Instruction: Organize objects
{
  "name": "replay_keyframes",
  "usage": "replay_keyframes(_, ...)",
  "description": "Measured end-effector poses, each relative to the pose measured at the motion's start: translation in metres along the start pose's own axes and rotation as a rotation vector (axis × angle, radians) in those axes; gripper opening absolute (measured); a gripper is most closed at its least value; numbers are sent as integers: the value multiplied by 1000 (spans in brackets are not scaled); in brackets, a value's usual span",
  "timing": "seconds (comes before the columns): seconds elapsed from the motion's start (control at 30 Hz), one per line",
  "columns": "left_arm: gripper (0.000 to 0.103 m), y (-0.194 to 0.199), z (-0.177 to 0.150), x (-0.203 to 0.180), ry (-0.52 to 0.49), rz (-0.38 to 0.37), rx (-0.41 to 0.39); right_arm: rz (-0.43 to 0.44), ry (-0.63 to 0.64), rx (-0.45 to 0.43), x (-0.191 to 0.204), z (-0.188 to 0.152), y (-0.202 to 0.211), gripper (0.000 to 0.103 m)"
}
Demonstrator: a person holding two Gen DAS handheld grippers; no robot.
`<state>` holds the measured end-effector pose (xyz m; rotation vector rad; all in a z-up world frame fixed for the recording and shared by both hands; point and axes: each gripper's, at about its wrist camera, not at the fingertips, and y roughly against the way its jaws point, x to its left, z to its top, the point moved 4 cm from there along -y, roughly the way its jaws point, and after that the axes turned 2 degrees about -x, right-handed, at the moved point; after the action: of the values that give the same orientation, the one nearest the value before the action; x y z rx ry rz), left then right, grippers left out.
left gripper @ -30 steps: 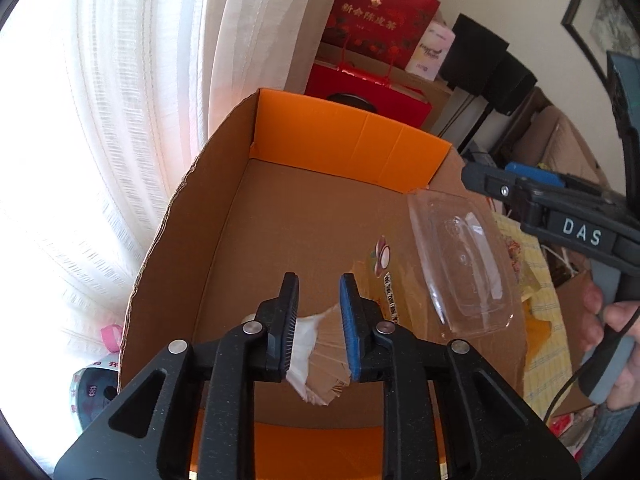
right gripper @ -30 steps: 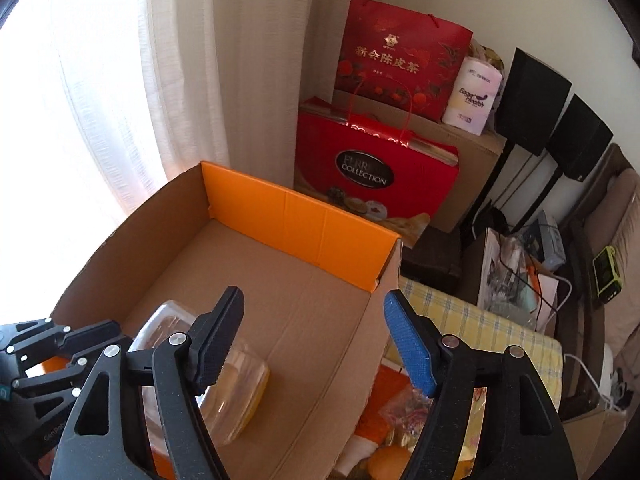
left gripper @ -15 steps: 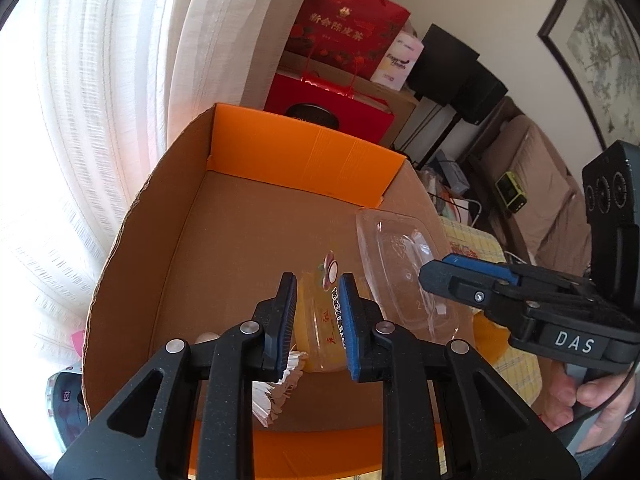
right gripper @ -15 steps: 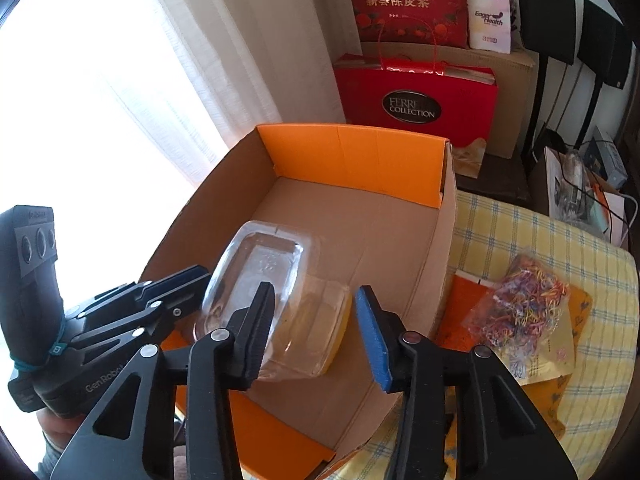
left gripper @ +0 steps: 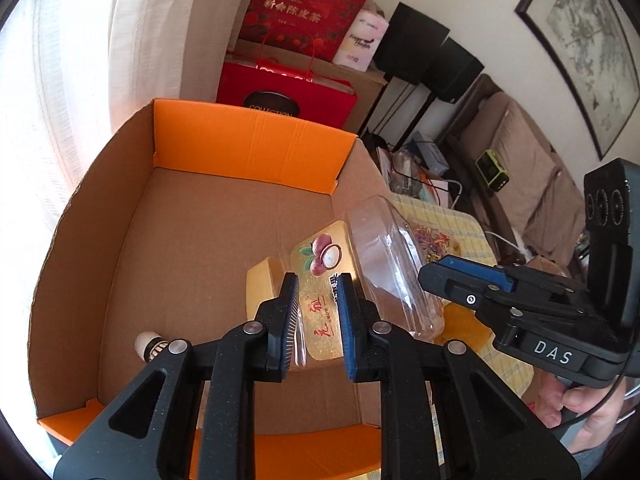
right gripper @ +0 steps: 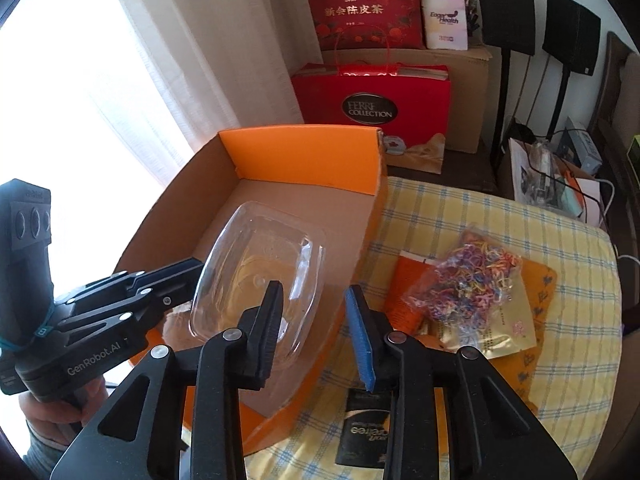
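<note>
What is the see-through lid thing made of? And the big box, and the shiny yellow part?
The see-through lid looks like thin clear plastic: glossy, with moulded ridges, and you can see through it. The big box looks like corrugated cardboard: dull brown inside, with orange end walls and folded creases. The shiny yellow part has a golden, foil-like printed surface; whether card or plastic lies under it, I cannot tell.

Both wrist views downward, sharing cardboard box (left gripper: pixel 208 248).
</note>
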<state>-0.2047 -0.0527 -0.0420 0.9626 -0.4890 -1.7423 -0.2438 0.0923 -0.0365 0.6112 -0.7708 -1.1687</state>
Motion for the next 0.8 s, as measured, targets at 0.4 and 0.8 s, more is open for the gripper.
replay_keyframes(0.4, 17, 12, -2, 13, 19, 49, -20, -150, 120, 15, 9, -14, -20, 30)
replay_keyframes(0.8, 21, 30, -6, 53, 57, 113, -42, -212, 164, 33, 16, -26, -34, 30)
